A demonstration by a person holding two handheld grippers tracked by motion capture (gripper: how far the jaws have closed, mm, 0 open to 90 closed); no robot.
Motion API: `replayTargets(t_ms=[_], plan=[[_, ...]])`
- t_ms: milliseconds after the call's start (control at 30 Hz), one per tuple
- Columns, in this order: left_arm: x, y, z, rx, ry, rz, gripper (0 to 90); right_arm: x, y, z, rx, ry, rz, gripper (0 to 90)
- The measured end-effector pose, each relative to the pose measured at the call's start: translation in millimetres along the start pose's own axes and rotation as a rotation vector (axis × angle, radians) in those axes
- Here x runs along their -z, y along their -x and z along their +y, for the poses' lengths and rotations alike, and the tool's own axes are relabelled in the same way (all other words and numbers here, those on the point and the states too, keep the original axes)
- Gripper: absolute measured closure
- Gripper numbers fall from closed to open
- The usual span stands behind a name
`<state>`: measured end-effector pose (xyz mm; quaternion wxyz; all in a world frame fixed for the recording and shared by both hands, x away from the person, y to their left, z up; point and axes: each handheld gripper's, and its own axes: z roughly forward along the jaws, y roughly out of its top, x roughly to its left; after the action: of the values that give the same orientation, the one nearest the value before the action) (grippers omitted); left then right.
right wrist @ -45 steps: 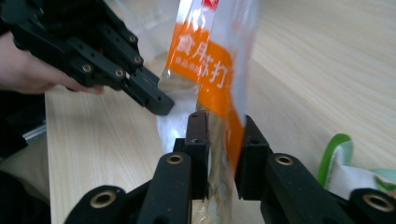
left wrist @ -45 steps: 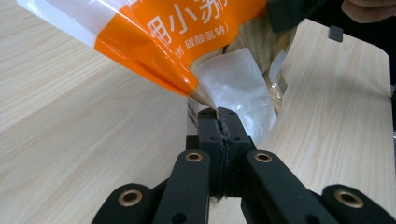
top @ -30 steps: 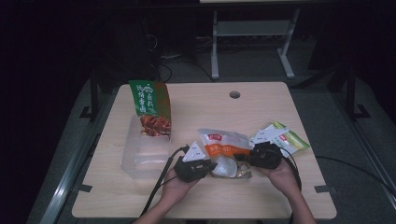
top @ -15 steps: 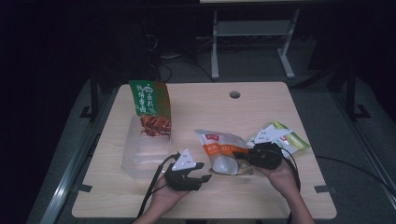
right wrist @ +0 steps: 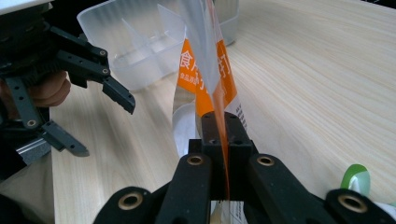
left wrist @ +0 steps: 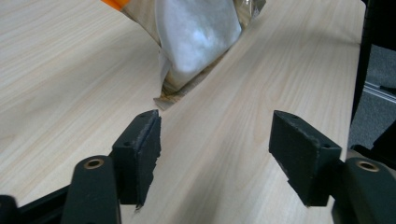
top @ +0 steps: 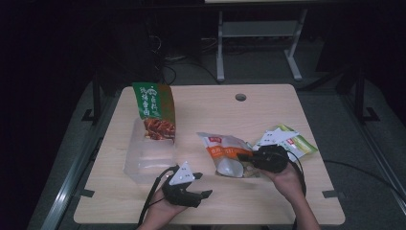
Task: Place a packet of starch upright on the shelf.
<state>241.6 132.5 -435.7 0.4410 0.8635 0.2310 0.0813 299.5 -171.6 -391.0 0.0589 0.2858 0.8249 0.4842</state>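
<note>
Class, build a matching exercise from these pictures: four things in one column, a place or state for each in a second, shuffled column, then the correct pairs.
Column one:
1. left gripper
2. right gripper
3. tall green and red snack bag
4. clear plastic divided tray

Column two:
A. clamped on the orange and white pouch
B. standing at the tray's far end
C. jaws apart, holding nothing
D. lying on the light wooden table

Pairs: 1-C, 2-A, 3-B, 4-D

Dim room, light wood table (top: 268, 112), grey floor (top: 335, 100), what looks like a white metal frame (top: 258, 33) behind
</note>
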Motion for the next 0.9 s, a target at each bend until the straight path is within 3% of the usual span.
replayTargets(t_ms=[300,500,900], plan=[[5.8,2.4,-7.1,0.005,0.001,0.004,29.9,-1.8,-1.6,2.5,-0.001,0.004,0.002,89.6],[11.0,6.7,-10.2,-0.016,0.003,0.005,29.4,-5.5,-5.0,8.8,0.004,0.016,0.012,89.6],[18.8,10.3,-14.7,-0.010,0.013,-0.002,28.7,-18.0,-10.7,31.0,0.020,0.015,0.040,89.9]])
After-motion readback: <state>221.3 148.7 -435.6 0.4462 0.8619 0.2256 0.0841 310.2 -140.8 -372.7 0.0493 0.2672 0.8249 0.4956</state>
